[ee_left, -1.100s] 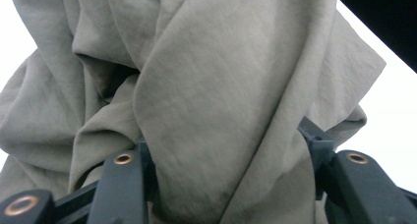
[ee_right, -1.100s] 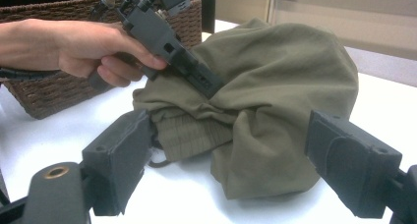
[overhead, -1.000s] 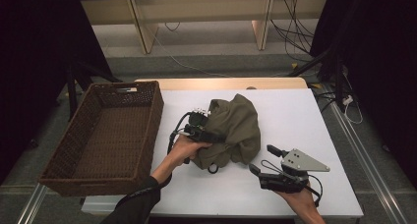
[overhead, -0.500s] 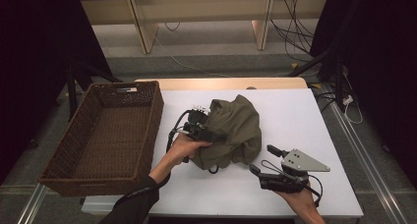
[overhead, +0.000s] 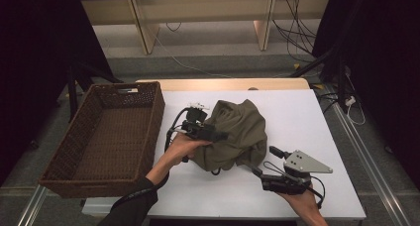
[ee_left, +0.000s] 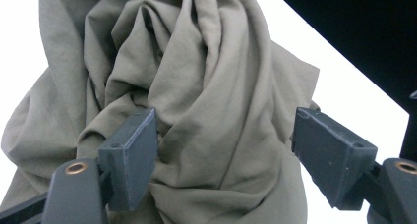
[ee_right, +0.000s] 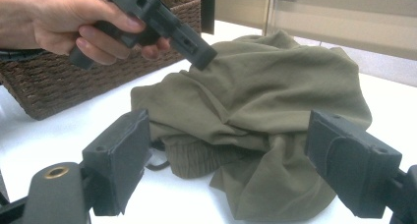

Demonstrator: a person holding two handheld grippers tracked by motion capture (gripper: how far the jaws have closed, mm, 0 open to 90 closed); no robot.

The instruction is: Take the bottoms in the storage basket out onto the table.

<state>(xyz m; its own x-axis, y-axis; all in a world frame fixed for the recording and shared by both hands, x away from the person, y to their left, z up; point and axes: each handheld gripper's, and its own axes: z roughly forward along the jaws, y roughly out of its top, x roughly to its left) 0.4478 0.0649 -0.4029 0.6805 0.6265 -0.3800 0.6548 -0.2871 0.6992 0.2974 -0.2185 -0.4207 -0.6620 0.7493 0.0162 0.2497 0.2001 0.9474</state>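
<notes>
The white, smooth-topped desk (overhead: pixel 317 117) carries everything here, its bare surface spreading out beyond both sets of tongs. Off to the far side of the left tongs (overhead: pixel 220 135) sits a dark brown woven wicker basket (overhead: pixel 69 161), rectangular and deep, with nothing in it; I'd guess it stands that close so the cloth can be dropped in with a short swing.

Between the two tongs lies the crumpled olive-green cloth garment (overhead: pixel 233 137), soft and matte, heaped in loose twisting folds with a ribbed hem and a dark drawstring loop poking out on the side nearest the right tongs (overhead: pixel 263 161). It rests on the desk, bunched into a mound rather than spread flat, which gives the jaws plenty of ridges to bite.

The left tongs hover right over the top of that mound, angled down into it. Their jaws have just been opening and now stand apart, a fold of fabric between them but the left tongs' pads (ee_left: pixel 130 155) not pressing on it, so it looks to me like a grip being let go or reset. The hand (overhead: pixel 181 147) wraps the grip from behind.

The right tongs rest low near the desk's front edge, just short of the garment's hem, jaws wide apart and holding nothing, seemingly waiting their turn.
</notes>
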